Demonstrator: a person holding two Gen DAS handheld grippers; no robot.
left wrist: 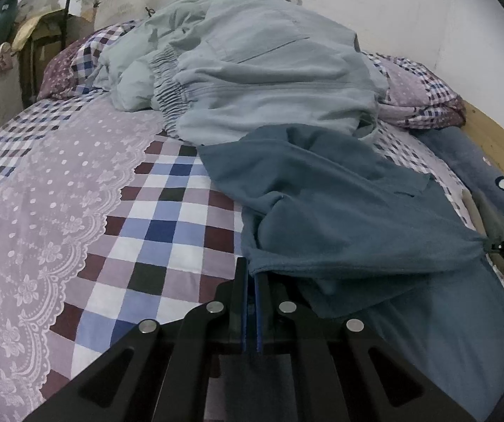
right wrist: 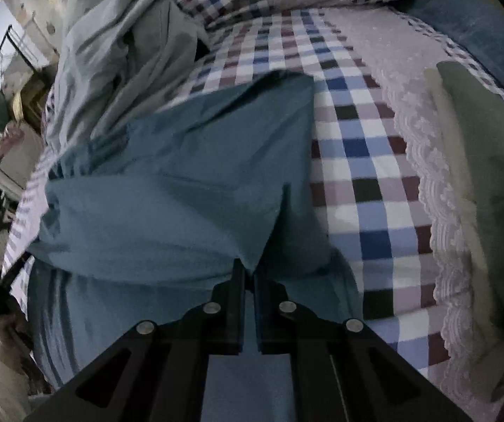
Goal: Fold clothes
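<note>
On the checked bedspread [left wrist: 167,211], the dark blue garment [left wrist: 340,204] lies partly spread, just in front of the heaped pale blue clothes [left wrist: 269,63]. Left gripper [left wrist: 251,277] and right gripper [right wrist: 249,274] are each clamped on a corner of its hem, stretched taut between them. Judgement: keep tension equal and corners level while carrying the fold over.

Garment [left wrist: 340,204] on bed [left wrist: 76,211], pile [left wrist: 269,70] behind.
</note>
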